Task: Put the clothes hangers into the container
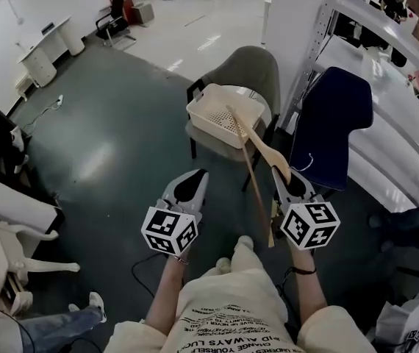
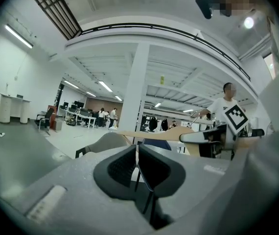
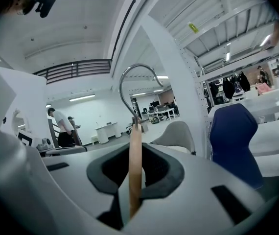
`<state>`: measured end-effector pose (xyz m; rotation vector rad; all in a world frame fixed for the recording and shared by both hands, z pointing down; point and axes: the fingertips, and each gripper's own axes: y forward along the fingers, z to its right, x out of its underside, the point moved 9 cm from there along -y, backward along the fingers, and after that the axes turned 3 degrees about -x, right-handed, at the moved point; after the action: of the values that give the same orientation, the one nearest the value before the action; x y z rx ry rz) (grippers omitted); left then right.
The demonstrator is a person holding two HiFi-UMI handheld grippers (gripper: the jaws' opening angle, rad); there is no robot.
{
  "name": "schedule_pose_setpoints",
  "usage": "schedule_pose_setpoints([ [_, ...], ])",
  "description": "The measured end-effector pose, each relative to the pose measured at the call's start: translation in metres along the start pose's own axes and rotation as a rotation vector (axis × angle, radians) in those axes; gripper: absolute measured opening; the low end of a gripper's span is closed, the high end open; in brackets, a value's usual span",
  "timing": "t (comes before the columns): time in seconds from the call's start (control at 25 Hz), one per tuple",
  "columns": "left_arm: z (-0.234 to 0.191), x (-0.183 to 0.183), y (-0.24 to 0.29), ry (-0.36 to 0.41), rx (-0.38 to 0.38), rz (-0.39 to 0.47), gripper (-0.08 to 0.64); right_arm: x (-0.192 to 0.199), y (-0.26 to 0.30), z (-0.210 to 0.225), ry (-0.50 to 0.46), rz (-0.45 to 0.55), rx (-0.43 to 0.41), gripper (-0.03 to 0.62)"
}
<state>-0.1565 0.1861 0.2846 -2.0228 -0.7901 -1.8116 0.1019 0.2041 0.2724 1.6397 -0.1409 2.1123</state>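
A wooden clothes hanger (image 1: 262, 151) with a metal hook (image 3: 134, 78) stands between the jaws of my right gripper (image 1: 282, 175), which is shut on its wooden body (image 3: 135, 160). One end of the hanger reaches over the rim of a cream perforated basket (image 1: 203, 98) that sits on a grey chair (image 1: 257, 69) ahead. My left gripper (image 1: 196, 176) hangs beside the right one, short of the chair, its pads (image 2: 125, 166) closed together with nothing between them. The left gripper view shows the hanger (image 2: 154, 133) crossing level, off to the right.
A dark blue chair (image 1: 331, 126) stands right of the grey one, against a white metal rack (image 1: 386, 46). White furniture (image 1: 4, 259) and a person's legs (image 1: 55, 322) are at the lower left. Desks and people fill the far room.
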Motion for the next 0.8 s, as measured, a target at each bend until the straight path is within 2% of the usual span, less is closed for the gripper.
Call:
schedule_pose_setpoints([
  [0.28,-0.029,0.005,0.037,-0.011,-0.017,-0.021,0.031,0.0,0.048,0.022,0.013,-0.024,-0.01,0.054],
  [0.8,-0.093,-0.005,0.147,-0.048,-0.062,-0.087,0.031,-0.028,0.172,0.086,0.013,-0.121,-0.038,0.054],
])
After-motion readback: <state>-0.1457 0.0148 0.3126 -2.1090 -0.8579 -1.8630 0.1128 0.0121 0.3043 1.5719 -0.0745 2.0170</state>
